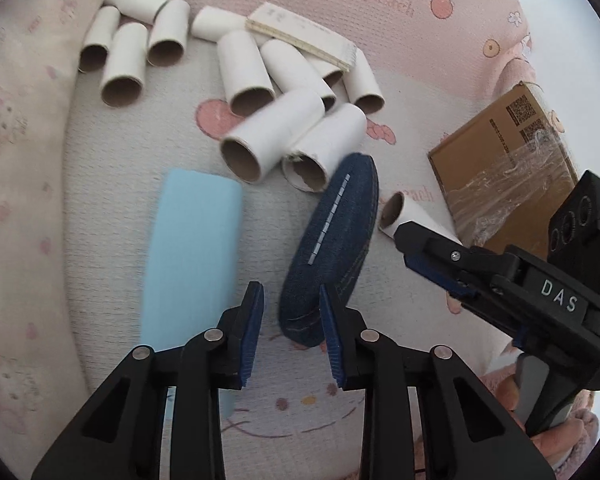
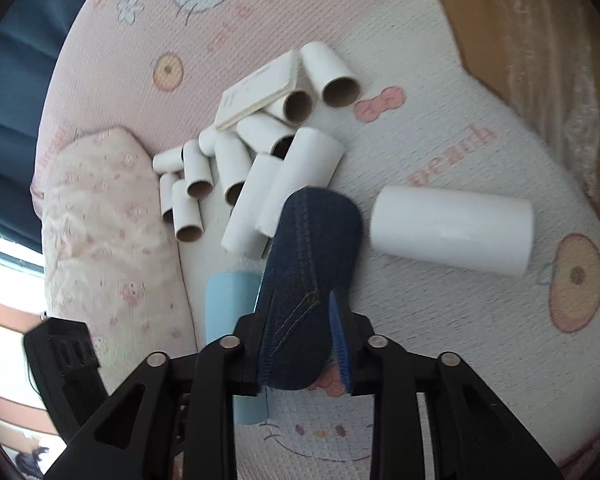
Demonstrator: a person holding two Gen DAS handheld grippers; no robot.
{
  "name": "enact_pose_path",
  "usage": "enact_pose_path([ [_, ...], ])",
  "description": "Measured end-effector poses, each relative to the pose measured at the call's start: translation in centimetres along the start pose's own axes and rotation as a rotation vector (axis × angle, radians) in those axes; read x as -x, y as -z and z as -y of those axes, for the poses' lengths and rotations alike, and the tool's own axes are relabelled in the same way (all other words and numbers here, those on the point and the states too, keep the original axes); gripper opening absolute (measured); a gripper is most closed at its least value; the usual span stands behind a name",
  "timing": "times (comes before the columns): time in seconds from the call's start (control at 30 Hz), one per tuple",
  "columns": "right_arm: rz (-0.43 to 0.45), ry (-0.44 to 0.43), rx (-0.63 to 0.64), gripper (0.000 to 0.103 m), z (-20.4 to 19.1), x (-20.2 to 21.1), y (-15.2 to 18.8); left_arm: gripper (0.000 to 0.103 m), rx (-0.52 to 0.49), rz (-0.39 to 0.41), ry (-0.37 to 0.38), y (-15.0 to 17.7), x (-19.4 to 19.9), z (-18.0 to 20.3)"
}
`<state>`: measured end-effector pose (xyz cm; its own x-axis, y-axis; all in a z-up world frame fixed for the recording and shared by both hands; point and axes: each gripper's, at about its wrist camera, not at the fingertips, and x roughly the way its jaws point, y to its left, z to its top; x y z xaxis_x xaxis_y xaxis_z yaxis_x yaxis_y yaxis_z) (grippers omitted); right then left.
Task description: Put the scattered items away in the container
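Blue ribbed pads of the left gripper [image 1: 291, 334] stand apart with nothing between them, just short of the denim pouch [image 1: 332, 248]. Cardboard box [image 1: 504, 172], brown and partly wrapped in crinkled clear film, sits at the bedspread's [image 1: 112, 184] right edge; its inside cannot be seen. Quilted pink-and-white bedspread carries everything. Oval, stitched dark-blue pouch lies mid-bed between the right gripper's [image 2: 300, 344] spread jaws; left pad touches, right pad stands clear. Smooth pale-blue flat box [image 1: 192, 248] lies beside it. White paper tubes [image 1: 272, 136] cluster behind, one lone tube [image 2: 452, 232] nearer the box.
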<state>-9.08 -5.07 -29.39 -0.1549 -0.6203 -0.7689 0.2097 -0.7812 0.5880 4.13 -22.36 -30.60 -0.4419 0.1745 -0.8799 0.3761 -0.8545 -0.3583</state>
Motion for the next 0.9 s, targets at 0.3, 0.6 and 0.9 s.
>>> enact_pose_path([
  [0.3, -0.055, -0.013, -0.148, 0.073, 1.5, -2.7, 0.4, 0.063, -0.023, 0.024, -0.128, -1.4, 0.6, -2.5],
  [0.6, -0.072, -0.056, -0.238, 0.074, 2.5, -4.5, 0.4, 0.064, 0.039, -0.055, -0.115, -1.0, -1.6, -4.0],
  [0.9, -0.069, -0.031, -0.145, 0.07, 1.1, -6.1, -0.1, 0.064, 0.056, -0.075, -0.152, 0.0, -2.7, -4.3],
])
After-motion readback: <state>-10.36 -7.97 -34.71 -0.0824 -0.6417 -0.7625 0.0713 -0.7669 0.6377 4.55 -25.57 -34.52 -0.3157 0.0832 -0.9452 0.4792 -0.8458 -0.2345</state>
